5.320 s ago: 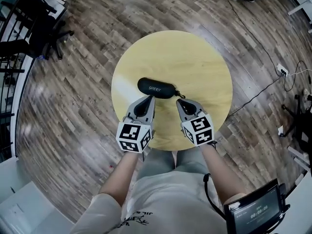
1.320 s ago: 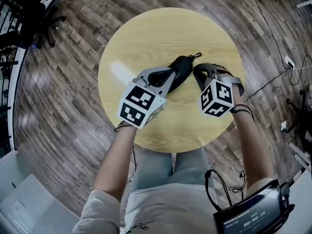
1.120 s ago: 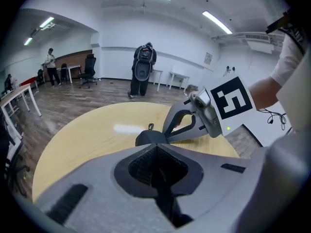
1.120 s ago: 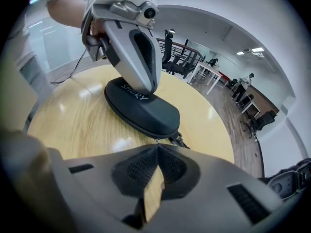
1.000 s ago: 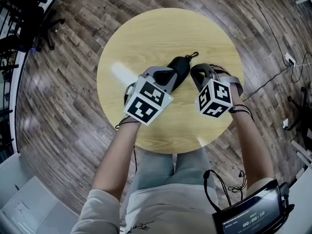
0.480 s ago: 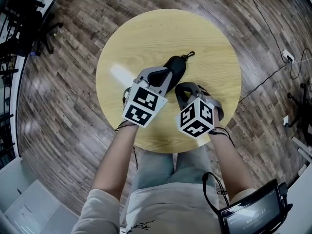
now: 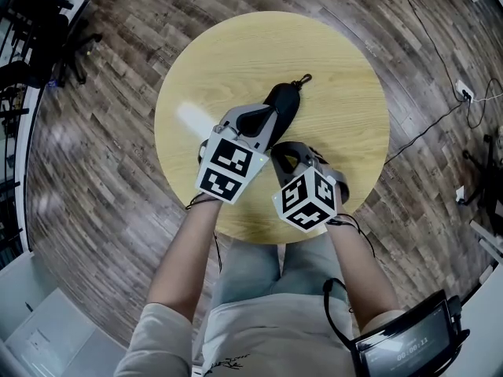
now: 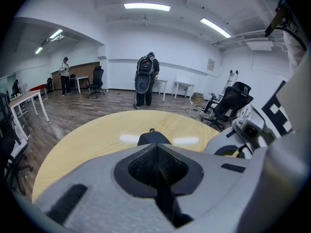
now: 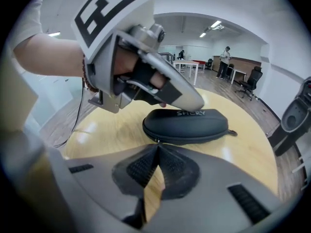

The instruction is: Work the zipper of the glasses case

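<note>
Left gripper jaws, pressed together, rest on the glasses case. Right gripper jaws, also together, sit just short of its zipper pull. Closed like this, they may only shove the case along the surface.

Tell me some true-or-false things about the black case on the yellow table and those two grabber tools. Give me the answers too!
1. The table is round. True.
2. The glasses case lies wide open. False: it looks zipped shut all the way round.
3. The left gripper rests its tip on top of the glasses case. True.
4. The right gripper has its jaws spread wide. False: its tips meet, right by the near end of the glasses case.
5. A cable lies on the floor beside the table. True.
</note>
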Demonstrator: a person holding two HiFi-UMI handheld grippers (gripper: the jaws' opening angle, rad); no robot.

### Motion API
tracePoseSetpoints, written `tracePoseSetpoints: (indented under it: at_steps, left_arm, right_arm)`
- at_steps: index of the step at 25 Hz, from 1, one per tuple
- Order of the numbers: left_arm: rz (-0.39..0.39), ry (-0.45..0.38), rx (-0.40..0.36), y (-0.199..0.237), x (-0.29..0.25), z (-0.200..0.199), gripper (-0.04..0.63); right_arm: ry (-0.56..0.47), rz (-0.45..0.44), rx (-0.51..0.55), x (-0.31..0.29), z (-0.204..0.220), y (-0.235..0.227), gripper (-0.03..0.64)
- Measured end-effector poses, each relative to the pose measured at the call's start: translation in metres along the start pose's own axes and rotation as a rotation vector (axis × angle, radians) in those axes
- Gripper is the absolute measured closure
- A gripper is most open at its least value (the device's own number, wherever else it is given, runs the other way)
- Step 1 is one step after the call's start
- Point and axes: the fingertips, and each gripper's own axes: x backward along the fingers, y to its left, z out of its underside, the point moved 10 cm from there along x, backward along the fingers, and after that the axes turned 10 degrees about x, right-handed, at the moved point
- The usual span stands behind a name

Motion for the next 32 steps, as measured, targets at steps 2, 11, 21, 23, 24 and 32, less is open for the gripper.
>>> tracePoseSetpoints:
  at_steps: [2,11,21,23,24,32]
  left_arm:
    - [0.007,-0.022,-0.002,-0.005,0.007,0.004,0.588]
    - [0.096,-0.015,-0.02,-0.04,-0.015,-0.003,0.588]
    - [0.144,0.062,-0.018,-0.04,-0.07,-0.04,0.589]
    - [0.143,0.083,0.0,-0.04,-0.07,-0.039,0.589]
    - [0.14,0.097,0.0,-0.039,-0.069,-0.039,0.589]
    - [0.132,0.111,-0.019,-0.039,-0.067,-0.035,0.589]
  right_arm:
    - [0.009,-0.005,0.039,0.008,0.01,-0.008,0.617]
    - [0.153,0.07,0.196,0.039,0.07,-0.08,0.617]
    - [0.17,0.05,0.262,0.039,0.08,-0.11,0.617]
    - [0.159,0.041,0.246,0.039,0.08,-0.11,0.617]
    - [0.153,0.033,0.232,0.039,0.08,-0.109,0.617]
    - [0.146,-0.001,0.131,0.049,0.084,-0.092,0.617]
